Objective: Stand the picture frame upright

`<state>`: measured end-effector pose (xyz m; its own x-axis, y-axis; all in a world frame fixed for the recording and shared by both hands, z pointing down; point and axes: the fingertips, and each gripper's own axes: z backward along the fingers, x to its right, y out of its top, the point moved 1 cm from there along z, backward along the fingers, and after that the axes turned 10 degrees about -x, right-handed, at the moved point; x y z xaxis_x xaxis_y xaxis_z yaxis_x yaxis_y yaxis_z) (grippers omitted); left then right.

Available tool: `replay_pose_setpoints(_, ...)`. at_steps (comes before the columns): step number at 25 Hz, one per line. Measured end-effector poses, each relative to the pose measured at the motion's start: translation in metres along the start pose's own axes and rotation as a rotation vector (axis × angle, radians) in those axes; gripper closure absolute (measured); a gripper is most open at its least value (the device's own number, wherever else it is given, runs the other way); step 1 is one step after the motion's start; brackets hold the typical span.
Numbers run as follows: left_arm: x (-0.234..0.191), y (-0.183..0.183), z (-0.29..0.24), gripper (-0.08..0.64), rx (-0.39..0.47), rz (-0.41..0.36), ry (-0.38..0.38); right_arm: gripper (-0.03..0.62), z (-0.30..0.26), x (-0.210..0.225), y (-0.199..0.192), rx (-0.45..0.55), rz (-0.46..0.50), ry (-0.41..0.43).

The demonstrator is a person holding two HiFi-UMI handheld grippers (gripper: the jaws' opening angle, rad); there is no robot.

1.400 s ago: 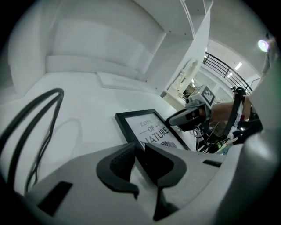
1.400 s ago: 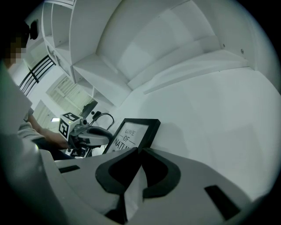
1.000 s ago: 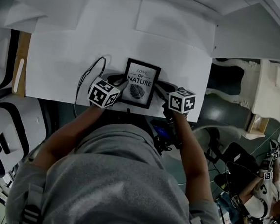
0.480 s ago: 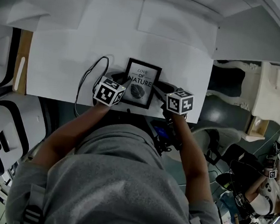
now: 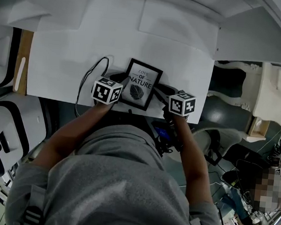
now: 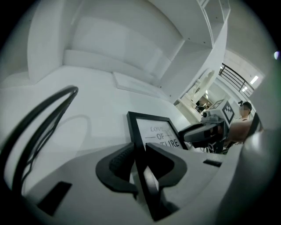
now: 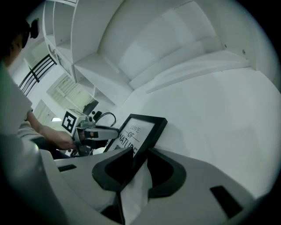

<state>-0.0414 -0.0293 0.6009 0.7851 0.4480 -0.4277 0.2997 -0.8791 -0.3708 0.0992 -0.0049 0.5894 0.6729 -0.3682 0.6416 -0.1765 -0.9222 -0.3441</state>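
The black picture frame point(image 5: 142, 84) with a "LOVE OF NATURE" print is near the front edge of the white table point(image 5: 62, 52). My left gripper point(image 5: 123, 80) is at its left edge. In the left gripper view the frame point(image 6: 156, 132) has its black edge running between my jaws point(image 6: 139, 154), which have just been closing and now press it from both sides. My right gripper point(image 5: 160, 90) is at the right edge. In the right gripper view its jaws point(image 7: 139, 154) are shut on the frame point(image 7: 140, 129), whose white back shows below them.
A black cable point(image 5: 87, 79) loops on the table just left of the frame. The table's front edge lies directly under both grippers. White shelving and a wall rise behind the table. A white chair point(image 5: 241, 89) stands to the right.
My left gripper has shifted slightly toward the frame and rolled, and its jaws have closed on the frame's left edge. The frame has turned slightly. The right gripper has stayed put.
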Motion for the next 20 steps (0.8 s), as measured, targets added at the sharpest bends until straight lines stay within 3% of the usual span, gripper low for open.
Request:
replay_pose_setpoints(6,-0.006,0.004,0.002,0.486,0.014,0.094,-0.041,0.477,0.002,-0.003,0.001,0.034,-0.045,0.051)
replay_pose_setpoints(9,-0.006,0.005,0.004,0.488,0.036,0.110,-0.065,0.477,0.004,-0.001,0.006,0.069,-0.090,0.069)
replay_pose_setpoints(13,-0.006,0.007,0.009,0.489,0.079,0.140,-0.109,0.443,0.003,-0.003,0.003,0.044,-0.110,0.096)
replay_pose_setpoints(20,-0.009,0.010,0.011,0.489,0.102,0.175,-0.121,0.443,-0.002,-0.016,0.007,0.047,-0.175,0.173)
